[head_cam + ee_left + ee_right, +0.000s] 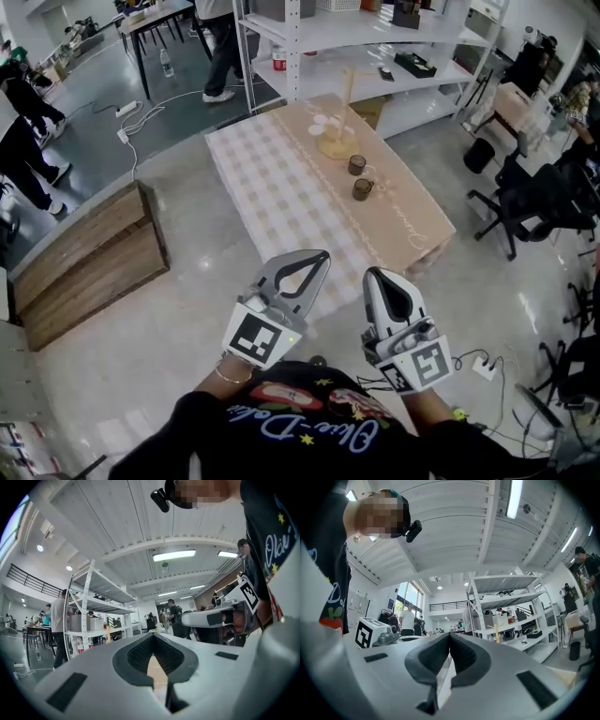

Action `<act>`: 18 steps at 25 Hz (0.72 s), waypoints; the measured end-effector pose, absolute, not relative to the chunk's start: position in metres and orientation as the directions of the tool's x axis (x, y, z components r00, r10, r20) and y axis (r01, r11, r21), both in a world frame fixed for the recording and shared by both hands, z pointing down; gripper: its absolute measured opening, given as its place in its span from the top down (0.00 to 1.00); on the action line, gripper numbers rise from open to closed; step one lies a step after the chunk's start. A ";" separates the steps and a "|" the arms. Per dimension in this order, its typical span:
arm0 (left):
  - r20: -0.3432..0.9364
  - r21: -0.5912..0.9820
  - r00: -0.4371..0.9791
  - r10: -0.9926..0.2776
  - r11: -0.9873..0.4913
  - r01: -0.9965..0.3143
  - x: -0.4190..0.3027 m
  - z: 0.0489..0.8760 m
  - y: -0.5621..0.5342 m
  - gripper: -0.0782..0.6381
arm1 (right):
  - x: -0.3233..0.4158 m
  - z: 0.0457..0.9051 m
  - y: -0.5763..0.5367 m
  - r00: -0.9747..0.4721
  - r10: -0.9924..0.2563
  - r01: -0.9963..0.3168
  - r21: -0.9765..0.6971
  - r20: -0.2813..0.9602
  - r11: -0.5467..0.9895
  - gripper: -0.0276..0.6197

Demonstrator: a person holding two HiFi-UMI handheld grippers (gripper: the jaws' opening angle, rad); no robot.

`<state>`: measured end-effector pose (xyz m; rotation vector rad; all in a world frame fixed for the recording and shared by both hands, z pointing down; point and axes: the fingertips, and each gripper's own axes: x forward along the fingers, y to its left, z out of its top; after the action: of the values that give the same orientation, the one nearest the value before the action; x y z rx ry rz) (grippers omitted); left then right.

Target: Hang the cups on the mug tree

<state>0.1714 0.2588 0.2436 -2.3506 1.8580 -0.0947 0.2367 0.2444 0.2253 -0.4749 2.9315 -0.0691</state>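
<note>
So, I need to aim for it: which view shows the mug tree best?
Head view: the mug tree stands whole on the table. Both gripper views show it only tiny and far off.

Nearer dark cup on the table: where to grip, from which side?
Probably pinch the wall at the rim of the nearer dark cup, coming from above on the near side: it stands upright, mouth open upward. Its handle is too small to place; leave it free for a peg of the mug tree.
</note>
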 end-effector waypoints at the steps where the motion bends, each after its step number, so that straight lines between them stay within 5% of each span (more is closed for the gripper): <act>1: -0.038 -0.153 0.230 -0.973 -0.222 -0.963 0.172 0.244 0.259 0.88 | 0.238 0.226 0.244 -0.936 -0.314 -0.305 -0.076 -0.160 0.949 0.94; 18: -0.028 -0.188 0.179 -0.983 -0.171 -0.967 0.208 0.250 0.260 0.88 | 0.271 0.240 0.234 -0.950 -0.270 -0.255 -0.108 -0.159 0.961 0.94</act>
<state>0.2085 0.2599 0.2495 -2.2817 1.9089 -0.1495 0.2709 0.2343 0.2399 -0.3972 2.9393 -0.1289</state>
